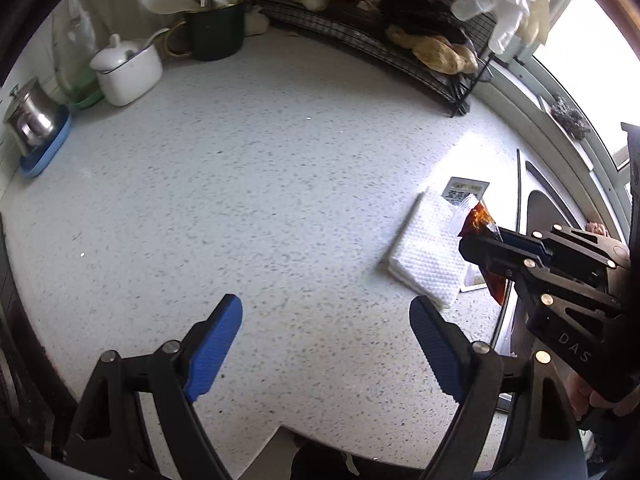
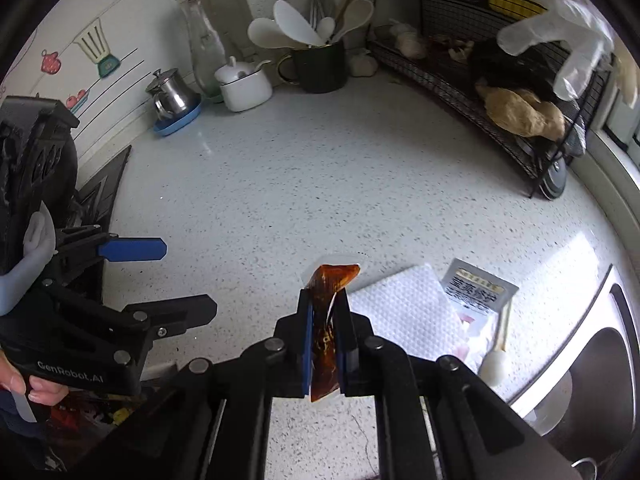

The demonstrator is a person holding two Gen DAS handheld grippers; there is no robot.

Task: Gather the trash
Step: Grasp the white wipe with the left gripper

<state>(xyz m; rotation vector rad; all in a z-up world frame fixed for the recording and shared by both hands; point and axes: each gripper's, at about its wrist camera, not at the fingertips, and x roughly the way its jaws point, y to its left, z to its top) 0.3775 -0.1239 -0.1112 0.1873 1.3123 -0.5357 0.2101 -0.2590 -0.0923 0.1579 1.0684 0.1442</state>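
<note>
Your right gripper (image 2: 325, 330) had its jaws pinched on a brown sauce packet (image 2: 326, 300), held clear above the speckled counter (image 2: 280, 184). Your left gripper (image 1: 326, 344) hung with its jaws spread and nothing between them. A folded paper towel (image 2: 404, 312) and a printed sachet (image 2: 478, 290) lay beside the sink (image 2: 592, 360).

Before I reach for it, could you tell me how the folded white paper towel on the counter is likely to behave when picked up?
The paper towel looks thin and soft, so it will probably droop and unfold if pinched by one edge. It likely weighs very little. The printed packet and the swab lie close against its edge, so lifting it may drag them along.
</note>
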